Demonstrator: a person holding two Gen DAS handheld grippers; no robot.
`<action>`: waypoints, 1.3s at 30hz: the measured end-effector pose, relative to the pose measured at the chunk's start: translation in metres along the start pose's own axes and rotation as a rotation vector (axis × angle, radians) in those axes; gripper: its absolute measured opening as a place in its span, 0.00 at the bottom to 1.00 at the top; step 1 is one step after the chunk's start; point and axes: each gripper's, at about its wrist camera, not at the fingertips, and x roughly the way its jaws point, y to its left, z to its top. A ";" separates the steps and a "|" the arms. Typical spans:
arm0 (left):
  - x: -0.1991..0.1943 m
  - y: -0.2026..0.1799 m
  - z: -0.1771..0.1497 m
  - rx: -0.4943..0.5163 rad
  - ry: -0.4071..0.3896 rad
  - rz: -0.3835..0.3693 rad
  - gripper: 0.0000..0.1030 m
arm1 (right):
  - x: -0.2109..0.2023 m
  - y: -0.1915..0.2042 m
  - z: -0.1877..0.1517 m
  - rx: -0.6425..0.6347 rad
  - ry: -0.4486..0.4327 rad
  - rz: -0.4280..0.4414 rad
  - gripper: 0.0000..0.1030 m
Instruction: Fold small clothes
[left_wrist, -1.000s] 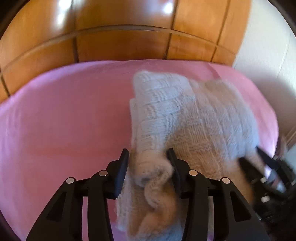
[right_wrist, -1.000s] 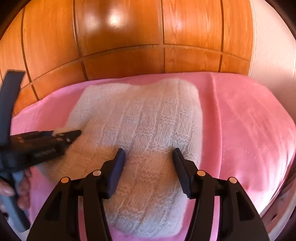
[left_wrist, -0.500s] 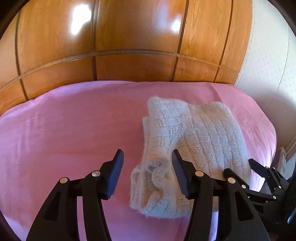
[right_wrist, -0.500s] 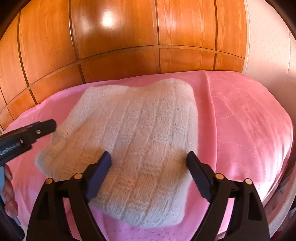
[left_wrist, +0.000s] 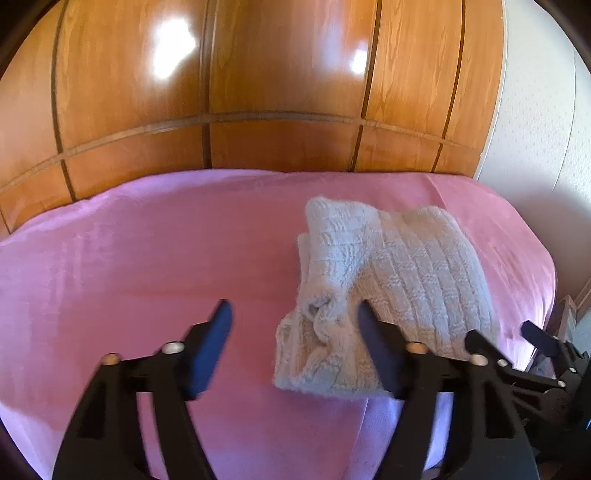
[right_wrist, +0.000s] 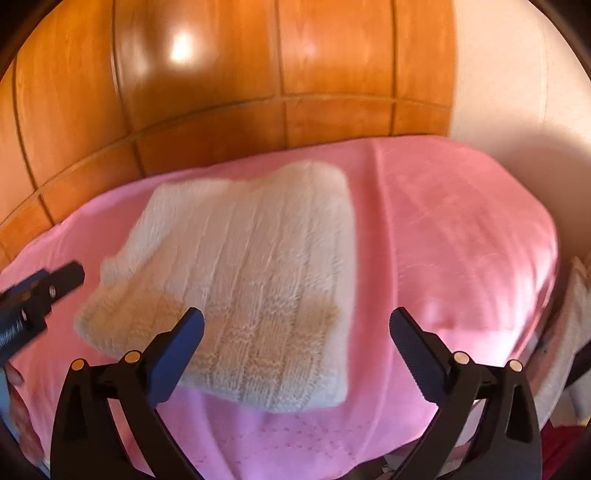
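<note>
Letting go on both sides: my left gripper (left_wrist: 295, 325) and right gripper (right_wrist: 297, 326) have their jaws spreading, nothing pinched between them. The cream knitted sweater (right_wrist: 251, 280) lies folded into a compact bundle on the pink bedspread (left_wrist: 129, 266), near the wooden headboard (left_wrist: 280, 74). I judge this garment done, bar tidying the bunched ribbed edge (left_wrist: 321, 325).

A home bedroom: pink bedspread (left_wrist: 147, 277) against glossy wood-panelled wardrobe doors (left_wrist: 280, 74), papered wall (left_wrist: 535, 129) alongside.
</note>
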 end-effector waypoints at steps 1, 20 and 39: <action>-0.003 0.000 -0.001 0.001 -0.009 0.007 0.70 | -0.006 0.000 0.001 0.012 -0.015 -0.011 0.97; -0.031 0.018 -0.026 -0.036 -0.045 0.067 0.96 | -0.045 0.022 -0.007 0.015 -0.099 -0.093 0.98; -0.031 -0.001 -0.027 0.004 -0.038 0.087 0.96 | -0.040 0.015 -0.010 0.043 -0.089 -0.097 0.98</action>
